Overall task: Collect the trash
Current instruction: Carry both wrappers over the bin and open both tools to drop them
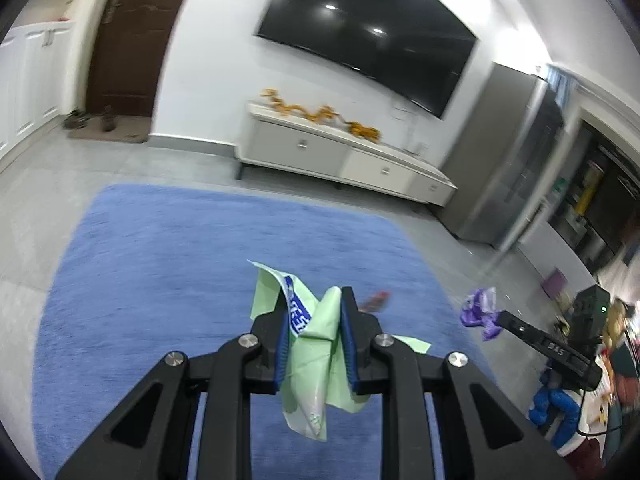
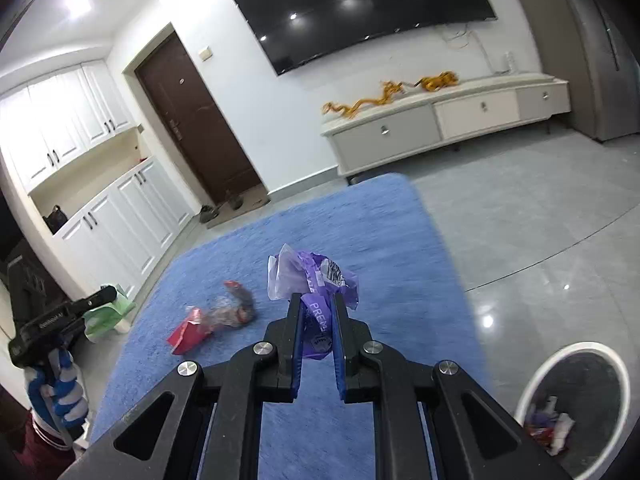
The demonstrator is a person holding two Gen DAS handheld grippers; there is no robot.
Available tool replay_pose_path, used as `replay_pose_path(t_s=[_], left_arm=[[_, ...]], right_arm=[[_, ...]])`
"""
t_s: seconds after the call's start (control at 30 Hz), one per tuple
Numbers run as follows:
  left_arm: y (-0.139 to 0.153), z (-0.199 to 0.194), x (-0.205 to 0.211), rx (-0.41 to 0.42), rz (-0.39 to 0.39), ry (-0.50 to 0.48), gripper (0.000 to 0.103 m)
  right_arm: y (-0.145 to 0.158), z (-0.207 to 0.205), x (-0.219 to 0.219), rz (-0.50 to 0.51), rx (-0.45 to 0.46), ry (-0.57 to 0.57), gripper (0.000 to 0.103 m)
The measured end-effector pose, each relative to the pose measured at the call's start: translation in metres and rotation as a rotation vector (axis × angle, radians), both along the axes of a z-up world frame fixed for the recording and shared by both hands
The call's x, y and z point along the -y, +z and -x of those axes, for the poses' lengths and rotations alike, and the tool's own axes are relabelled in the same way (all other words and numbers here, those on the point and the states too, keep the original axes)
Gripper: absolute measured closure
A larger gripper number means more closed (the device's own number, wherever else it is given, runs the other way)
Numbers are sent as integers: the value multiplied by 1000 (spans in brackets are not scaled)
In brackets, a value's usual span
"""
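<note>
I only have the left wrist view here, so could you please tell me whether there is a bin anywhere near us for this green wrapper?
Observer: Yes, the right wrist view shows a round white-rimmed bin on the grey floor, beside the blue rug, low on the right.
Operator: Thank you. Is anything already in it?
Observer: A few scraps of wrapper lie at its bottom; I cannot tell what they are.
Operator: I see something red behind my tool. What is it?
Observer: A crumpled red and clear wrapper, lying on the rug, not held by either tool.
Operator: And the right tool?
Observer: The right tool is closed on a purple wrapper.
</note>
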State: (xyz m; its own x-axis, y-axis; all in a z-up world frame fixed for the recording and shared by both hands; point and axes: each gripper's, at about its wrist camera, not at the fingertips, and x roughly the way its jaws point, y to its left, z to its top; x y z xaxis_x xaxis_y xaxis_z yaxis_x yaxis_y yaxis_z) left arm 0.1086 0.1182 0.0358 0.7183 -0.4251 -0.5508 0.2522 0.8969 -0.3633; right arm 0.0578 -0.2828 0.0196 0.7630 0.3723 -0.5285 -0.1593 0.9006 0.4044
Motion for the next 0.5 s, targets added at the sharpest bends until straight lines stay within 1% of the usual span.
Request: replay_pose_path(t_s=[0.03, 0.2, 0.23, 0.37, 0.5], left_arm=[[3, 1, 14, 1, 0, -30, 82], [11, -2, 105, -3, -15, -202, 82], [11, -2, 130, -8, -19, -250, 82], [10, -2, 212, -25, -39, -387, 82], [3, -2, 295, -62, -55, -517, 82]], right_arm=[[2, 4, 4, 4, 4, -13, 91], [0, 40, 64, 15, 10, -141, 91], [-3, 49, 82, 14, 3, -182, 91], [-16, 80, 137, -2, -23, -306, 91], [-38, 105, 179, -28, -65, -404, 91]])
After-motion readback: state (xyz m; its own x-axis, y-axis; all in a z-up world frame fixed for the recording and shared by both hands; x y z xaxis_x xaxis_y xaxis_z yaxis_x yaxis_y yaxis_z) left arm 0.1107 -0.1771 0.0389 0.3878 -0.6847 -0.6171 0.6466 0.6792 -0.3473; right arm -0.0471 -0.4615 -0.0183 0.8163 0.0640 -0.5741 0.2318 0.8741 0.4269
